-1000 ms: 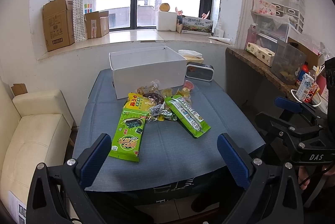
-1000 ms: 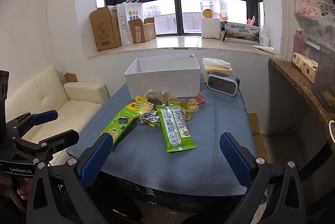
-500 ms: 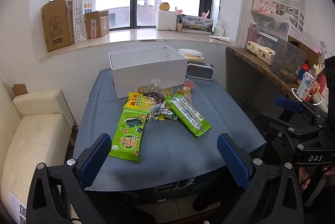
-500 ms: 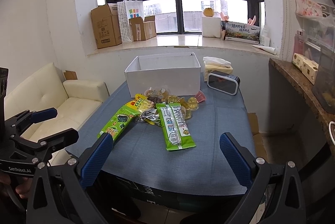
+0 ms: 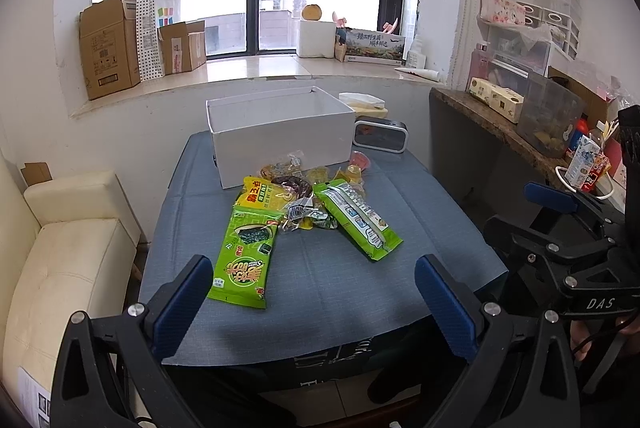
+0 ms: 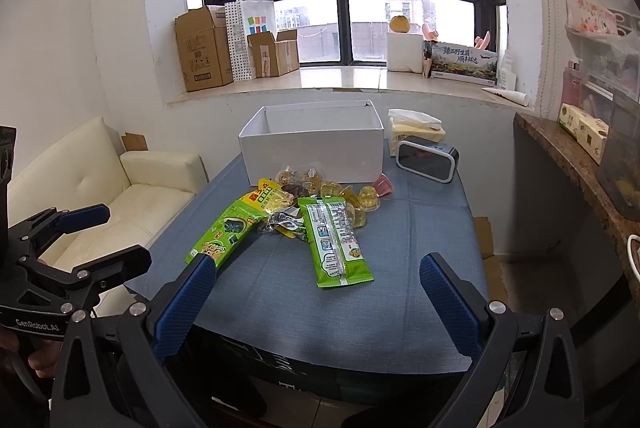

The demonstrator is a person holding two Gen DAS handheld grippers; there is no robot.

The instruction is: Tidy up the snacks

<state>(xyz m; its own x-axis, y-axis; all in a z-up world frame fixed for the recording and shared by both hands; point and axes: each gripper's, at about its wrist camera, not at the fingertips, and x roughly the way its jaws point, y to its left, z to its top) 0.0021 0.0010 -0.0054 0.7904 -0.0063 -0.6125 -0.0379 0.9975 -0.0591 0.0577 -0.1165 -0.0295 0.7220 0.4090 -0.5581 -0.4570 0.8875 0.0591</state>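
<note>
**Snack pile waits in front of one open white box**

One white box (image 5: 280, 132) stands open-topped at the far end of the blue table (image 5: 328, 284), and everything else is placed from it. Just in front of its near wall lies the snack pile. Two long green packets reach toward the viewer: the seaweed packet (image 5: 246, 260) in front of the box's left half, and the printed-back packet (image 5: 358, 218) in front of its right half, angled outward. One yellow packet (image 5: 260, 198) lies between the box and the seaweed packet, its near end overlapped by that packet. One crumpled silver wrapper (image 5: 306, 214) sits between the two green packets. The jelly cups (image 6: 360, 200) cluster closest to the box's front wall; several are yellow and one is pink, but overlap prevents an exact count. Right of the box stands one dark clock (image 5: 380, 139), with one tissue pack (image 6: 416, 126) behind it.

The left gripper (image 5: 314, 296) and the right gripper (image 6: 316, 298) both hang over the table's near edge, well short of the box, fingers spread wide and holding nothing.
</note>
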